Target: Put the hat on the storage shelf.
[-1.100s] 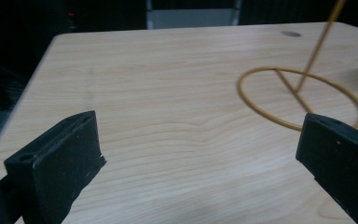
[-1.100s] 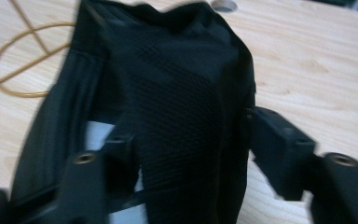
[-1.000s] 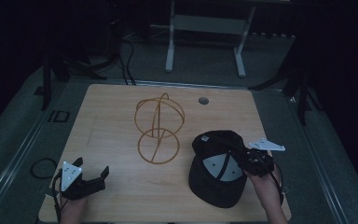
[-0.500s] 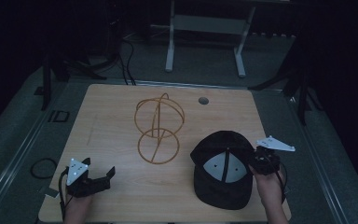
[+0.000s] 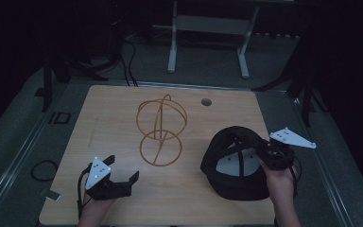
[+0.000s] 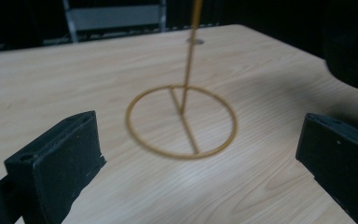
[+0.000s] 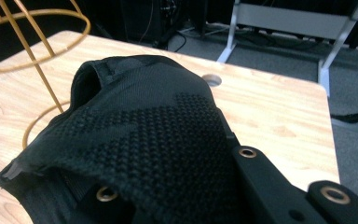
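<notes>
Cap: a black cap (image 5: pixel 238 163) at the worktop's (image 5: pixel 118 111) right side, crown tipped up, held at its rim.
Right gripper (image 5: pixel 272 155): fingers clamped tight on the cap's fabric.
Left gripper (image 5: pixel 118 182): fingers spread wide, nothing between them, facing the stand.
Stand: gold wire hat stand (image 5: pixel 160 130) mid-worktop, bare.
Progress: cap grasped, apparently lifting; placing it on the stand likely remains.

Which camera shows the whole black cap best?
The high view: the cap shows whole there, held by the right gripper beside the wire stand. The right gripper view has just its mesh fabric close up; the left gripper view, a dark blurred edge.
</notes>
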`<state>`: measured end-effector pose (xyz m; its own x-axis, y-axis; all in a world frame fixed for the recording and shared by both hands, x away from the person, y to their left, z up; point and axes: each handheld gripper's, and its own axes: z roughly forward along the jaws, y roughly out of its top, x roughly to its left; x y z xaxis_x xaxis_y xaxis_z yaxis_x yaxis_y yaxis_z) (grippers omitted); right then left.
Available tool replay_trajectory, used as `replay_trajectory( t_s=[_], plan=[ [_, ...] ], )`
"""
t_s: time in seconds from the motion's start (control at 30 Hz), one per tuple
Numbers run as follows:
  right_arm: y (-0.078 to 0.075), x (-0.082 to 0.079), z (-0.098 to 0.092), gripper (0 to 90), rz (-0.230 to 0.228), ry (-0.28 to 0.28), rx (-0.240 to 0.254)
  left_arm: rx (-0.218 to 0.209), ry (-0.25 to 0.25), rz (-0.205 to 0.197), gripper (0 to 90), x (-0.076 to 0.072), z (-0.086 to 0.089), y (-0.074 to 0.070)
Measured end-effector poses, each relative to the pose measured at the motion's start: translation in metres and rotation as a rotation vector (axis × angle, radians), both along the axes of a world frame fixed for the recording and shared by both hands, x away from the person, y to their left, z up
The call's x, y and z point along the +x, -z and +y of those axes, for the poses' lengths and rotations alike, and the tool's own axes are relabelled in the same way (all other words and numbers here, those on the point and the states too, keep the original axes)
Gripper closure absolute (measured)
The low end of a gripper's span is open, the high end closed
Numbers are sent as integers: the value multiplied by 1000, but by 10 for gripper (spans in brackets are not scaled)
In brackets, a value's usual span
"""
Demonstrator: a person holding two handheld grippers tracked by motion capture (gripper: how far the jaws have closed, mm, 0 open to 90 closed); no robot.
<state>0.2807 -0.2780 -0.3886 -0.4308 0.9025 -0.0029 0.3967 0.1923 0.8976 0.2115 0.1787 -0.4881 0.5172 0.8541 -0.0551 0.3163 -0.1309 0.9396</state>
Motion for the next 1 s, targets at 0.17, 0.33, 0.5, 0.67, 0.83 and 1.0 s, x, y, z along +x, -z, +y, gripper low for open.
replay_trajectory(
  t_s=[0.17, 0.33, 0.5, 0.67, 0.83, 1.0],
  plan=[
    [-12, 0, 2, 891, -25, -3, 15, 11, 58, -37, 3, -1, -21, -12],
    [-20, -1, 7, 891, -48, -11, 13, 35, 124, -49, 3, 1, -44, -19],
    [-21, 0, 12, 891, -47, -19, 11, 46, 173, -57, 3, 5, -66, -22],
    [-20, -1, 15, 890, -48, -28, 9, 58, 222, -67, 3, 9, -91, -25],
    [-18, -2, 19, 891, -47, -39, 11, 54, 255, -63, 15, 16, -114, -30],
    [-17, -3, 23, 891, -45, -51, 10, 66, 285, -47, 15, 24, -133, -32]
  ],
)
